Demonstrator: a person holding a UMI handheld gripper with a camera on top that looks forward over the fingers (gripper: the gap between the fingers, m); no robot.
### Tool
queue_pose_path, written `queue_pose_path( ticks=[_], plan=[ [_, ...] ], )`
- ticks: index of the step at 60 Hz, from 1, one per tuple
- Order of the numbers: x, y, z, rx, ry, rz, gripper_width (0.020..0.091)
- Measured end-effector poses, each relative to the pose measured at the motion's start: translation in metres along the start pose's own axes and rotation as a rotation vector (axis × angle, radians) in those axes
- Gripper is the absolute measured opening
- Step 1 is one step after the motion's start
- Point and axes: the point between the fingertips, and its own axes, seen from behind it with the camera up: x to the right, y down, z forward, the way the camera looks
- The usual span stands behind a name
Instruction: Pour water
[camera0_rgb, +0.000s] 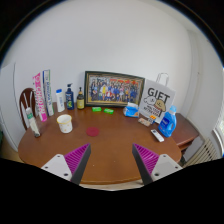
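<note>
Cup (65, 123) left on table (105, 150), frame (113, 89) behind, maybe bottles (68, 98) beside it

Claw (112, 160) at bottom centre of frame, level; two pink-padded fingers (73, 159) spread wide apart, gripping nothing.

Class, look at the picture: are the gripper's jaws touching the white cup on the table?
Apart. The gripper view shows the gripper open over bare table, with the white cup standing well beyond the jaws, a wide stretch of wood between them.
</note>
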Motion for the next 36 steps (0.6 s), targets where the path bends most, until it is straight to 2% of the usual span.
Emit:
queue_pose_path(
  ticks=[8, 17, 30, 36],
  plan=[
    [-0.046, 0.011, 0.003, -0.018, -0.076, -0.024, 0.0858],
    [-0.150, 0.025, 0.012, -0.021, -0.213, -0.051, 0.0858],
    [-0.315, 0.018, 0.029, 0.059, -0.461, -0.072, 0.0859],
    [-0.376, 0.016, 0.055, 0.085, -0.536, -0.100, 0.0857]
  ],
)
